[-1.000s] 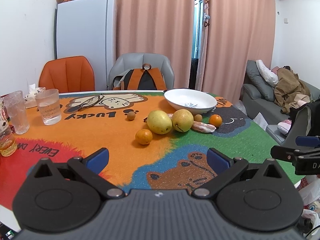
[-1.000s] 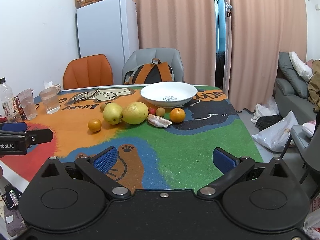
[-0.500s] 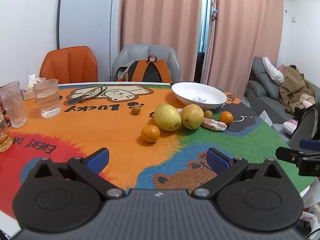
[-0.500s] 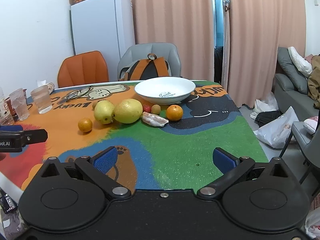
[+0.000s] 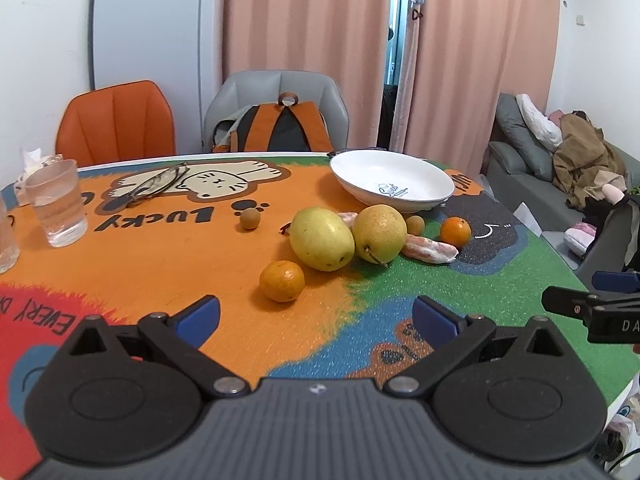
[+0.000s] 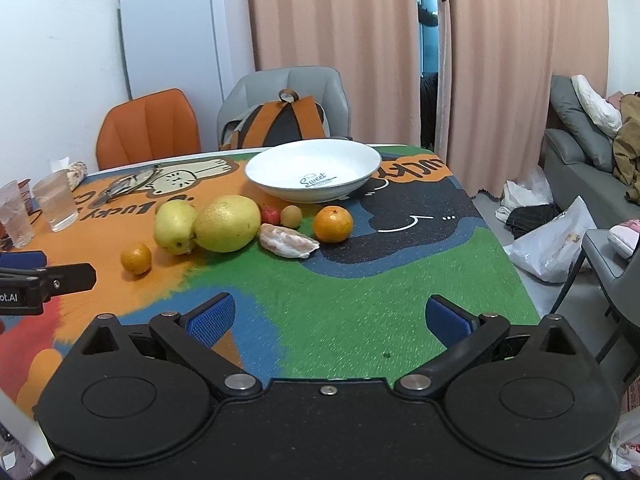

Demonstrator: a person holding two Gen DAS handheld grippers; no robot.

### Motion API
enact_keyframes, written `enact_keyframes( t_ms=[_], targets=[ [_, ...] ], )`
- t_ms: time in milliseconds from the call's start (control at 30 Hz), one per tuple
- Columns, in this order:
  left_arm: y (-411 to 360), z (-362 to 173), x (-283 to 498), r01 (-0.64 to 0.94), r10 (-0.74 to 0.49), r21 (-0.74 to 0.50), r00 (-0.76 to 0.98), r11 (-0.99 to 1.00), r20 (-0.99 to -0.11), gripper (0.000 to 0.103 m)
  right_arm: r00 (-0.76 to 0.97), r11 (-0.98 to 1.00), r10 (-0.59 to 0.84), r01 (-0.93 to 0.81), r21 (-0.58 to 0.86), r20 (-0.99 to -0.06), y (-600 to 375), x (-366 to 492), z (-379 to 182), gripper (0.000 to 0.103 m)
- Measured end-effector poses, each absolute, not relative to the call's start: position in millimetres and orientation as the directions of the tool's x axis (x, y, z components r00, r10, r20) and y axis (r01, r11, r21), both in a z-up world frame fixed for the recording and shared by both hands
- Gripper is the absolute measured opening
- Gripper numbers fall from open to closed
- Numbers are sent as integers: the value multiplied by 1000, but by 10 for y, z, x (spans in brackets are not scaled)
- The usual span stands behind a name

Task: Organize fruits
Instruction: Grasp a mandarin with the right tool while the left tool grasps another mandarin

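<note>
A white bowl (image 5: 392, 182) (image 6: 314, 176) stands empty at the far side of the table. In front of it lie two yellow pears (image 5: 322, 239) (image 6: 227, 224), two small oranges (image 5: 282, 281) (image 6: 333, 224), two small brown longans (image 5: 251, 219) (image 6: 291, 216), a peeled pinkish fruit segment (image 5: 430, 249) (image 6: 289, 241) and a small red fruit (image 6: 271, 215). My left gripper (image 5: 316, 318) is open and empty, just short of the near orange. My right gripper (image 6: 328, 318) is open and empty over the green part of the mat.
Two water glasses (image 5: 58, 204) (image 6: 56, 201) stand at the left edge. Spectacles (image 5: 158, 184) lie on the cat print. Orange and grey chairs with a backpack (image 5: 280, 128) stand behind the table. A sofa (image 5: 560, 184) and bags (image 6: 552, 240) are to the right.
Both grippers have moved forward over the table toward the fruit, which looks larger and nearer now. Both stayed open. No fruit has moved.
</note>
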State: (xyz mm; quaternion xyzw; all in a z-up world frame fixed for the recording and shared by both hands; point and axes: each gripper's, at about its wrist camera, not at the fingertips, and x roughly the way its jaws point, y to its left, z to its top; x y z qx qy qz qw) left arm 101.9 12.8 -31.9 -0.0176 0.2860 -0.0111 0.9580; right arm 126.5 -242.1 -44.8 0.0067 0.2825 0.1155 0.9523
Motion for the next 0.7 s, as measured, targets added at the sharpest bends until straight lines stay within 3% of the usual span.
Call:
enact_keyframes(
  t_ms=[333, 700],
  targets=[
    [118, -442, 1419, 15, -32, -35, 807, 999, -589, 102, 809, 975, 207, -219, 46, -549, -2354, 1532, -464, 102],
    [210, -703, 1810, -9, -8, -23, 765, 1000, -644, 97, 780, 974, 207, -224, 45, -591, -2269, 1872, -567, 92]
  ],
)
